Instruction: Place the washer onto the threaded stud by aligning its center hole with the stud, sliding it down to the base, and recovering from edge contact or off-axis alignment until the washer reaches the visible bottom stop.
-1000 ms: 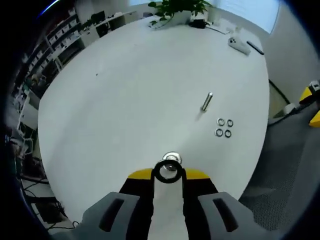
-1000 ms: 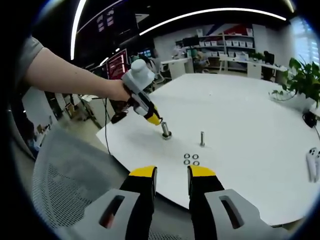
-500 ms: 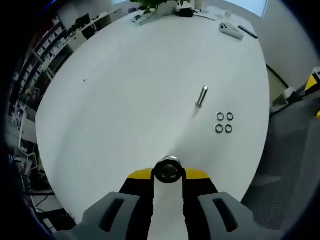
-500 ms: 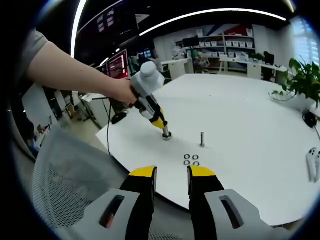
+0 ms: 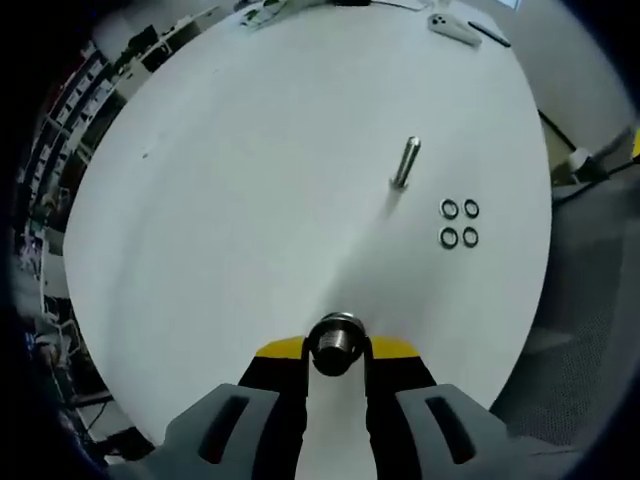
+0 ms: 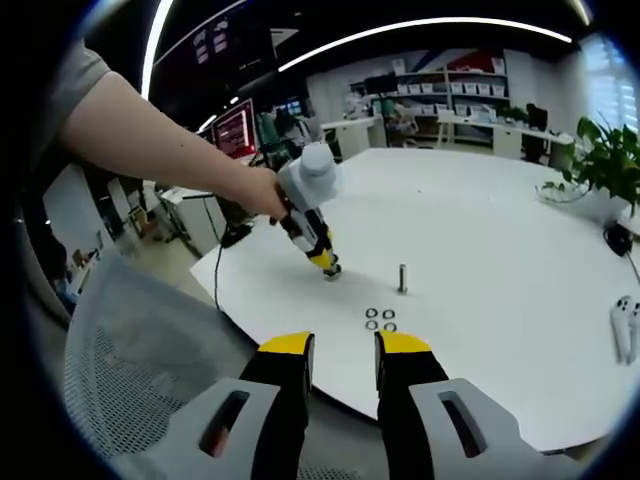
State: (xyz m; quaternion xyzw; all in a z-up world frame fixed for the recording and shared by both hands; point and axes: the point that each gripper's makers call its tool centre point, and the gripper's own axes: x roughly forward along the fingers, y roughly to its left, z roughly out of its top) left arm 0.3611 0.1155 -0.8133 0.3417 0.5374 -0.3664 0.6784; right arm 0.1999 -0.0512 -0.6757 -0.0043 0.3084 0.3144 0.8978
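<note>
Table: a large round white table (image 5: pixel 250 200) carries the work; its far edge holds a potted plant (image 6: pixel 610 165) and a white handheld controller (image 6: pixel 628 335).
Surroundings: office shelving and desks line the room behind the table in the right gripper view; a grey mesh chair back (image 6: pixel 130 370) lies between the right gripper and the table's near edge.
Spare washers: four washers (image 5: pixel 459 223) lie flat in a two-by-two cluster on the tabletop, just beside a second stud (image 5: pixel 405 162) that stands apart from the working one.
Threaded stud: a stud (image 5: pixel 336 345) rises directly between the left gripper's yellow tips, its ringed top facing the camera.
Washer: a dark ring sits around the stud's top; how far down the thread it has gone cannot be told.
Left gripper (image 5: pixel 336 350): jaws close on either side of the stud; whether they pinch the washer or merely flank it cannot be told. In the right gripper view a person's hand (image 6: pixel 262 192) holds it tipped down at the stud.
Right gripper (image 6: pixel 345 345): jaws parted with a clear gap, holding nothing, well back from the table edge.
</note>
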